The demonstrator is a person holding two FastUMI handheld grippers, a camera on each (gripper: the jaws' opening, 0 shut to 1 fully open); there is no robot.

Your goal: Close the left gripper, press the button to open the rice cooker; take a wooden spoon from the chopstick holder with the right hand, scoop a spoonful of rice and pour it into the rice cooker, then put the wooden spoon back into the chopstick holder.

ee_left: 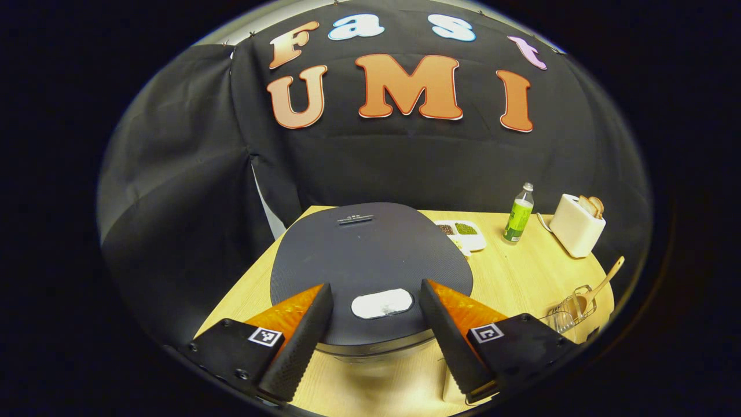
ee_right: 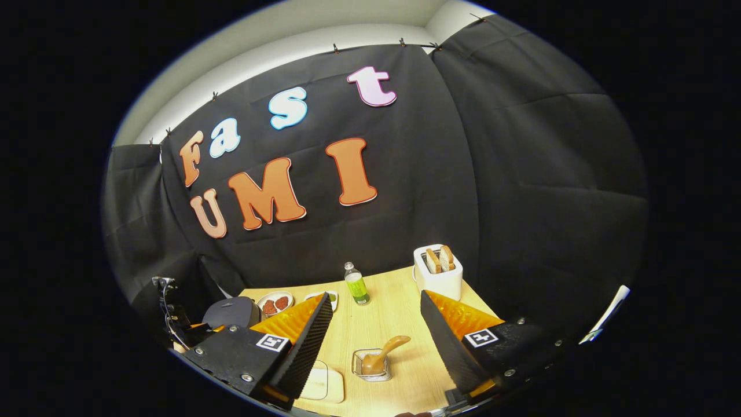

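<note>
The left gripper (ee_left: 376, 313) hangs wide open over the closed rice cooker (ee_left: 370, 260), its button (ee_left: 382, 303) between the fingers. The right gripper (ee_right: 376, 324), also wide, hovers above the wooden spoon (ee_right: 383, 353), which leans in the chopstick holder (ee_right: 370, 366), handle up and rightward

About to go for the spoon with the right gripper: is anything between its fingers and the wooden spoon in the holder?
Nothing visible. The right gripper is open, and the wooden spoon stands in the chopstick holder straight ahead between its fingers.

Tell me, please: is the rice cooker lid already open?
No, the rice cooker lid lies flat and shut, with the left gripper jaws spread open before it.
</note>
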